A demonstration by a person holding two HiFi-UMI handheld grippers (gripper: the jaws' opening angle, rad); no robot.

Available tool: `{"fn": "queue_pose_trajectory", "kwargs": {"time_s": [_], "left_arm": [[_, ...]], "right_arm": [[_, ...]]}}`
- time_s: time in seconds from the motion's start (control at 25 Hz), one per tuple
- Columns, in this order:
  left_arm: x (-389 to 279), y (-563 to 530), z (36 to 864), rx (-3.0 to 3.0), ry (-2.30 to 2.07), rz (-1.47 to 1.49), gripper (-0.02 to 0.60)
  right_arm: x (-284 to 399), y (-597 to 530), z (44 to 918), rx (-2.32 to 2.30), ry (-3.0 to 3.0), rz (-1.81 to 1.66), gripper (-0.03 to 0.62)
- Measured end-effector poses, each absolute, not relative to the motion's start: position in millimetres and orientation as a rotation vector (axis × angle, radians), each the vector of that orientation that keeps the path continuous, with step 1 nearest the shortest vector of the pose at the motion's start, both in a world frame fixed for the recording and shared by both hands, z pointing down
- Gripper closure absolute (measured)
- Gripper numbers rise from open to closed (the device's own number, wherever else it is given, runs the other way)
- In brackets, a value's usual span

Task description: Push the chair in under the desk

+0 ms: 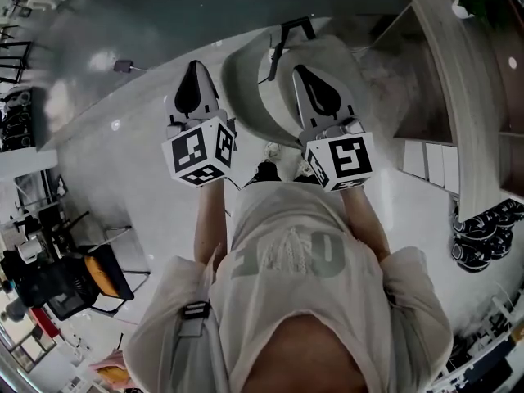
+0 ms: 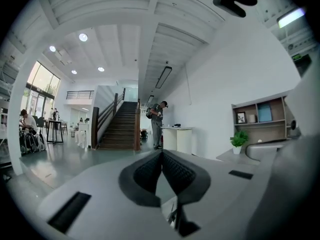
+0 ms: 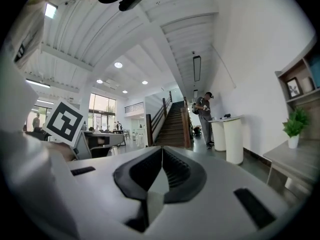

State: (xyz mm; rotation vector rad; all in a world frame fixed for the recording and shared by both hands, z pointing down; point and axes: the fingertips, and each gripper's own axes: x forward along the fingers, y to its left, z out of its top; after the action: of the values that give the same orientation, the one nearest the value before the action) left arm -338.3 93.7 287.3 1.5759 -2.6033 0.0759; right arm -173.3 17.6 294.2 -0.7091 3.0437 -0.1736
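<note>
Near the curved grey chair, left gripper and right gripper press ribbed jaws together.

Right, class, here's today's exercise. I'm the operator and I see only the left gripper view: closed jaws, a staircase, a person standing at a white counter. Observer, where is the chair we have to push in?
Observer: In the head view the grey chair is straight ahead, at the tips of the left gripper and the right gripper, against the edge of the dark desk.
Operator: And the right gripper, is it holding anything?
Observer: No. The right gripper view shows its jaws together with nothing between them. From above I cannot tell whether it touches the chair.
</note>
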Motion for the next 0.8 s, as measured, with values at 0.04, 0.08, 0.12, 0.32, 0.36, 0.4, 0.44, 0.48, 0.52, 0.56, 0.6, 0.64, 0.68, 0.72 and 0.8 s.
{"fn": "queue_pose_trajectory", "kwargs": {"time_s": [0.04, 0.08, 0.12, 0.32, 0.36, 0.4, 0.44, 0.48, 0.52, 0.56, 0.6, 0.64, 0.68, 0.72, 0.8], "left_arm": [[-341, 91, 284, 1.585, -2.607, 0.072, 0.568], [-344, 88, 280, 1.59, -2.612, 0.067, 0.568], [-347, 86, 277, 1.593, -2.618, 0.06, 0.568], [-362, 86, 284, 1.588, -2.599, 0.072, 0.568], [-364, 87, 290, 1.592, -2.58, 0.083, 0.567], [-366, 88, 296, 1.596, -2.555, 0.088, 0.563], [-368, 89, 304, 1.601, -2.52, 0.086, 0.555], [-369, 88, 314, 1.607, -2.472, 0.079, 0.524], [-370, 87, 325, 1.611, -2.413, 0.066, 0.46], [-370, 86, 339, 1.61, -2.351, 0.049, 0.423], [-372, 85, 354, 1.602, -2.292, 0.033, 0.403], [-374, 84, 370, 1.59, -2.238, 0.027, 0.38], [-375, 83, 387, 1.575, -2.186, 0.036, 0.371], [-375, 83, 404, 1.561, -2.137, 0.053, 0.367], [-374, 84, 436, 1.534, -2.05, 0.086, 0.365]], "right_arm": [[-179, 19, 291, -0.693, 3.045, -0.156, 0.577], [-184, 19, 290, -0.68, 3.048, -0.144, 0.577], [-190, 19, 289, -0.668, 3.052, -0.14, 0.577], [-226, 38, 294, -0.466, 3.101, -0.171, 0.577], [-235, 45, 297, -0.409, 3.12, -0.184, 0.577], [-242, 52, 303, -0.363, 3.14, -0.203, 0.572], [-249, 58, 310, -0.329, 3.161, -0.226, 0.548], [-256, 63, 319, -0.306, 3.185, -0.249, 0.483], [-262, 68, 330, -0.293, 3.213, -0.271, 0.414], [-268, 73, 342, -0.286, 3.244, -0.286, 0.363], [-273, 78, 355, -0.278, 3.279, -0.297, 0.353], [-278, 84, 370, -0.267, 3.319, -0.307, 0.347], [-282, 90, 386, -0.25, 3.364, -0.321, 0.345], [-285, 98, 403, -0.23, 3.409, -0.339, 0.345], [-288, 116, 437, -0.189, 3.496, -0.377, 0.345]]}}
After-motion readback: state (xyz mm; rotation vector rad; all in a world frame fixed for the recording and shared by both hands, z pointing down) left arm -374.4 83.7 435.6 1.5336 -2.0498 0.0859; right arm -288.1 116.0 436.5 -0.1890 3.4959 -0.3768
